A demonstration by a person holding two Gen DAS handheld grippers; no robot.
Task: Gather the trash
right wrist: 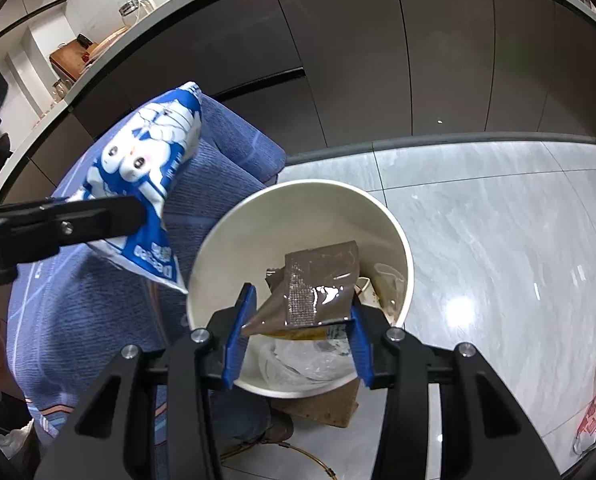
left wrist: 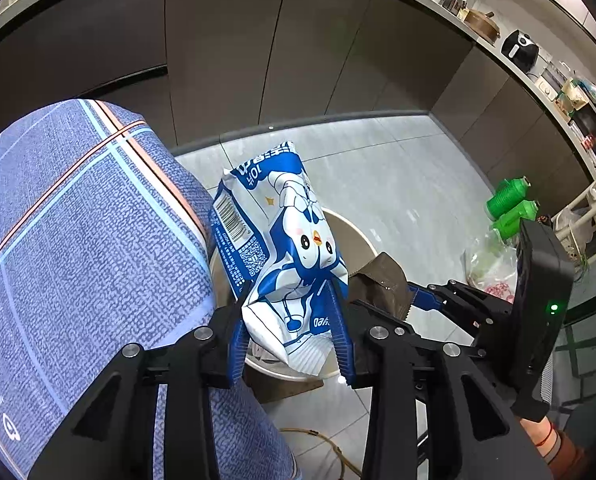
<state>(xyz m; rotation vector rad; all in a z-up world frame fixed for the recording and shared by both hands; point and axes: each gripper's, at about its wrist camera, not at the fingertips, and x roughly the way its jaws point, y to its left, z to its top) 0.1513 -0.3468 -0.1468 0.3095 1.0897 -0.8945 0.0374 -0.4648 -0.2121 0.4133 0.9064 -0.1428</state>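
- Here, left gripper (left wrist: 291, 334) clamped on the lower end of a blue-and-white snack bag (left wrist: 281, 248), blue fingers (left wrist: 237, 346) part-way open with the crumpled bag pinched between them.
- Held tilted above the near-left rim of a white bin (right wrist: 398, 236) standing on the grey tiled floor (right wrist: 498, 220).
- Right gripper (right wrist: 300, 334) gripping a brown foil pouch (right wrist: 318, 284) by its lower edge, fingers (right wrist: 241, 332) likewise part-way open and pressed to both sides of the pouch.
- Pouch hanging over the bin's mouth, just inside the near rim.
- Inside the bin: crumpled clear plastic (right wrist: 302, 360) and other scraps, perhaps paper, too dim to tell.
- Beside the bin on the left, a leg in blue checked cloth (left wrist: 81, 248).
- Further off on the floor, two green bottles (left wrist: 512, 204).
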